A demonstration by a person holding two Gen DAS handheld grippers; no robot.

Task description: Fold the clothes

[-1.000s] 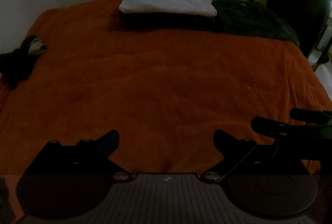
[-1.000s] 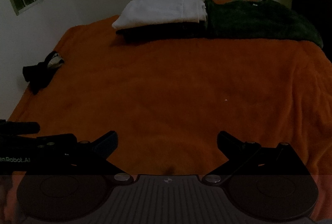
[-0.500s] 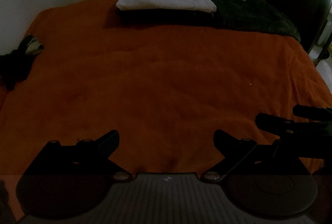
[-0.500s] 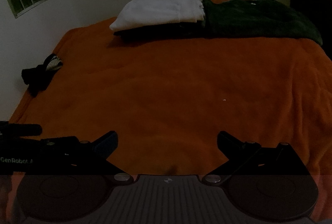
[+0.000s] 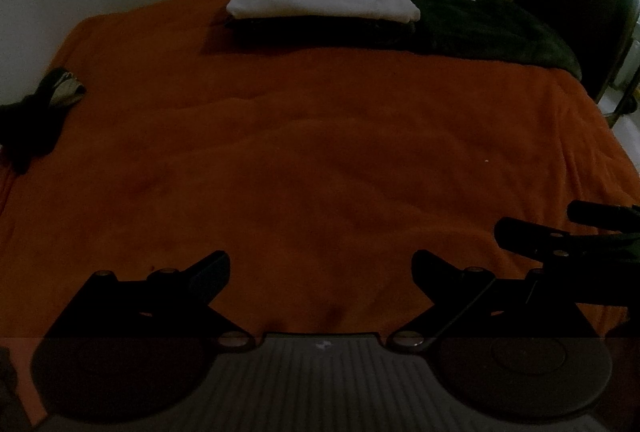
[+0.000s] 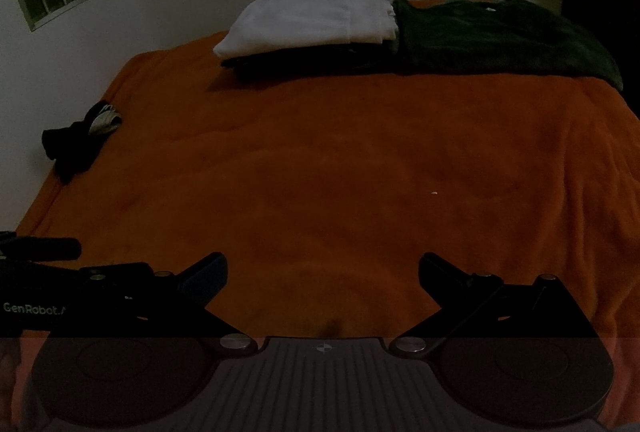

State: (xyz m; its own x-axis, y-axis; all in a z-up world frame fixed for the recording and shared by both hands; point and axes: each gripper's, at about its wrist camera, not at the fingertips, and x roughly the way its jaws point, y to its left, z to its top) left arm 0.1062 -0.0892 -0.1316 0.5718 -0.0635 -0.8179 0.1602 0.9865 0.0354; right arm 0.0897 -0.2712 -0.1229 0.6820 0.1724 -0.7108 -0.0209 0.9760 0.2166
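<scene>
Orange and fuzzy, the bed cover (image 5: 320,160) fills the dim room. Far across the bed cover by the wall, a folded white cloth (image 6: 308,20) sits on a dark folded one, likely done already. Beside it lies a soft green shirt (image 6: 500,36), flat, probably next. Both left tongs (image 5: 320,266) and right tongs (image 6: 322,268) hang wide and hold nothing.

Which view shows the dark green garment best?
The right wrist view: the dark green garment lies spread out beside the white folded stack. In the left wrist view it appears flatter, darker, near the edge.
</scene>
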